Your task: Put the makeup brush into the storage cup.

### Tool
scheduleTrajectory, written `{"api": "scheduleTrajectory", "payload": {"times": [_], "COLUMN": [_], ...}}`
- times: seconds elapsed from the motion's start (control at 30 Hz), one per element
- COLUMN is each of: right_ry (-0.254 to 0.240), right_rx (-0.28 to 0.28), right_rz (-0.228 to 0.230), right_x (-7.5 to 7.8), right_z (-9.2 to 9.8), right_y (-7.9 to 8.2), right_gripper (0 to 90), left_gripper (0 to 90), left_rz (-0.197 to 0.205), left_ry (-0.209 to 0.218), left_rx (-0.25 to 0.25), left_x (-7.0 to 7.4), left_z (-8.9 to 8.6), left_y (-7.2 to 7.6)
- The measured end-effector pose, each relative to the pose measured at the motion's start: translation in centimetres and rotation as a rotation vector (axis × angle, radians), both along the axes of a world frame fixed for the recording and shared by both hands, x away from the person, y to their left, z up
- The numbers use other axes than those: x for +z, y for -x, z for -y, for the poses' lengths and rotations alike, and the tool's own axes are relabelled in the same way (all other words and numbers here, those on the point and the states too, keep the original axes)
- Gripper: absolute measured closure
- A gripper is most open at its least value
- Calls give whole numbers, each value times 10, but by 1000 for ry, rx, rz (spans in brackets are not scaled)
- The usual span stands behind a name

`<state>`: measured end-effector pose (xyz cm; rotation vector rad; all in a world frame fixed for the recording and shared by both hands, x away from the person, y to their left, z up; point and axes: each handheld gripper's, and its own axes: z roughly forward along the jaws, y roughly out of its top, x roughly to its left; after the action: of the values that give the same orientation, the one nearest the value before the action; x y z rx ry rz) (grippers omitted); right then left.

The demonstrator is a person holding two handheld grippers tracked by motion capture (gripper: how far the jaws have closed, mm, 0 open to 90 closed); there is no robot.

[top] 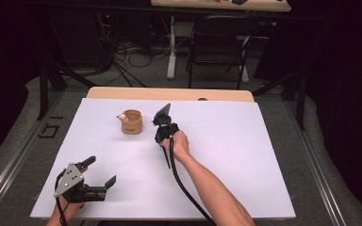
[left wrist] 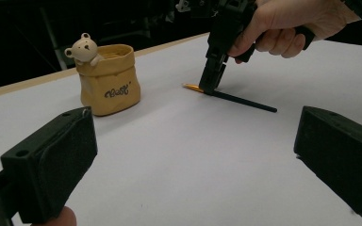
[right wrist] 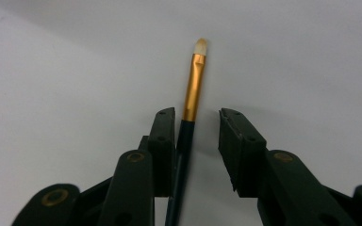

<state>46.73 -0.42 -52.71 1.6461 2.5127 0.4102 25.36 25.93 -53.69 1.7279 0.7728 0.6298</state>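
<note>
Counter (top: 245,155) is plain white in a dark room, left gripper (left wrist: 188,165) spread, right gripper (right wrist: 195,136) straddling a brush (right wrist: 193,89), not pinching.

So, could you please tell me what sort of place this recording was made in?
Most likely a lab or studio set up for recording: a table under a white sheet, dark curtains around it, loose cables on the floor, and a folding chair behind.

My right gripper (right wrist: 197,141) straddles a brush (right wrist: 192,101) lying on the white table (right wrist: 75,70). Its dark handle touches one jaw; a gap separates it from the other.
</note>
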Motion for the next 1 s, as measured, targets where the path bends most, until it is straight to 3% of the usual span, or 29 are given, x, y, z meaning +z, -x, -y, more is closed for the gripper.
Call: {"api": "scheduleTrajectory", "payload": {"times": [0.23,0.27,0.3,0.53,0.6,0.67,0.77,0.83,1.0], "right_ry": [13,-25,0,17,29,27,4,-14,-9], "right_rx": [5,-8,-18,-8,-20,-1,-30,-10,13], "right_rz": [-4,29,7,19,0,14,4,20,2], "right_x": [-1,-5,-4,-5,-3,-3,-4,-5,4], "right_z": [-2,-2,-4,-3,-3,-1,-1,1,8], "right_y": [1,2,2,1,2,2,2,1,0], "right_gripper": [742,752,765,824,827,830,835,836,838], "left_gripper": [0,0,0,0,0,0,0,0,0], "left_rz": [0,1,0,-1,-1,0,-1,-1,-1], "left_ry": [0,-1,-1,-3,-1,0,-1,-3,-4], "left_rx": [-1,-1,-1,1,1,-1,-1,0,-2], "left_x": [0,0,0,0,0,0,0,0,0], "left_z": [0,0,0,0,0,0,0,0,0], "left_y": [0,0,0,0,0,0,0,0,0]}}
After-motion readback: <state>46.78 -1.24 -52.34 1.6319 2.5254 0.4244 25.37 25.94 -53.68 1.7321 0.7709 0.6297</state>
